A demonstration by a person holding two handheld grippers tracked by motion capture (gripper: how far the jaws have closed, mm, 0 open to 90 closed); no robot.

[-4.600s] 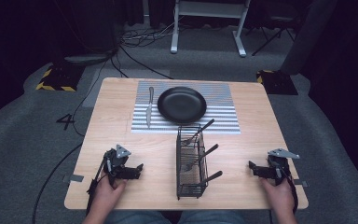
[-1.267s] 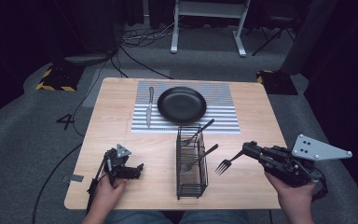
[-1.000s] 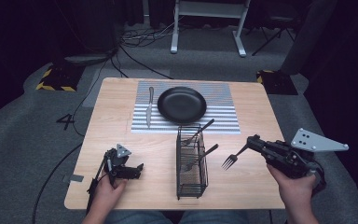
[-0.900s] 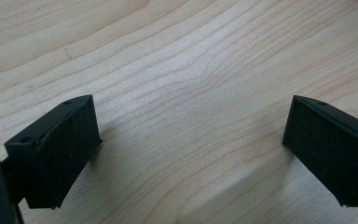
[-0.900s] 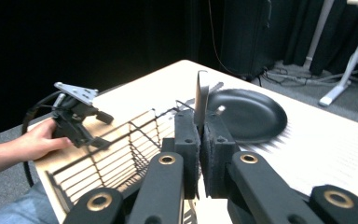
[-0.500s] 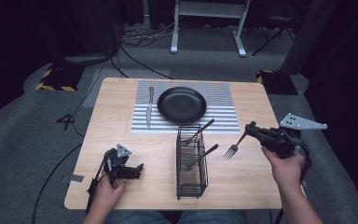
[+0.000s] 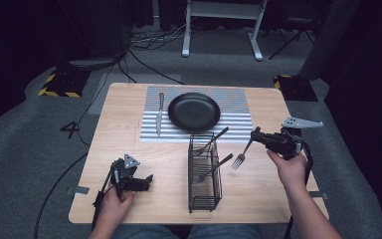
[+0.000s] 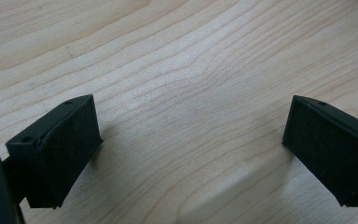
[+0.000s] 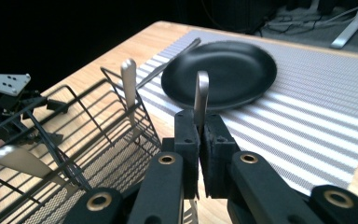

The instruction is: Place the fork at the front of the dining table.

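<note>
My right gripper point(image 7: 256, 134) is shut on a silver fork point(image 7: 241, 154), held above the table to the right of the black wire rack point(image 7: 204, 172), tines hanging down and to the left. Between the closed jaws in the right gripper view the fork handle point(image 9: 201, 95) sticks up. The rack holds two utensils point(image 7: 214, 167) leaning out to the right. A black plate point(image 7: 194, 111) lies on a striped placemat point(image 7: 234, 107), with a knife point(image 7: 159, 113) to its left. My left gripper point(image 7: 146, 181) rests open on the bare wood point(image 8: 186, 93) at front left, nothing between its jaws.
The rack point(image 9: 51, 140) stands close in front of the right gripper, with a handle point(image 9: 129, 84) rising from it. Beyond the table's far edge are cables and a white stand point(image 7: 224, 25) on the grey floor. Bare wood lies between the left gripper and rack.
My right gripper, open and resting at the front right 4.6 s ago, has closed on the fork and over the last second carried it away from me toward the placemat. The left gripper stayed put.
</note>
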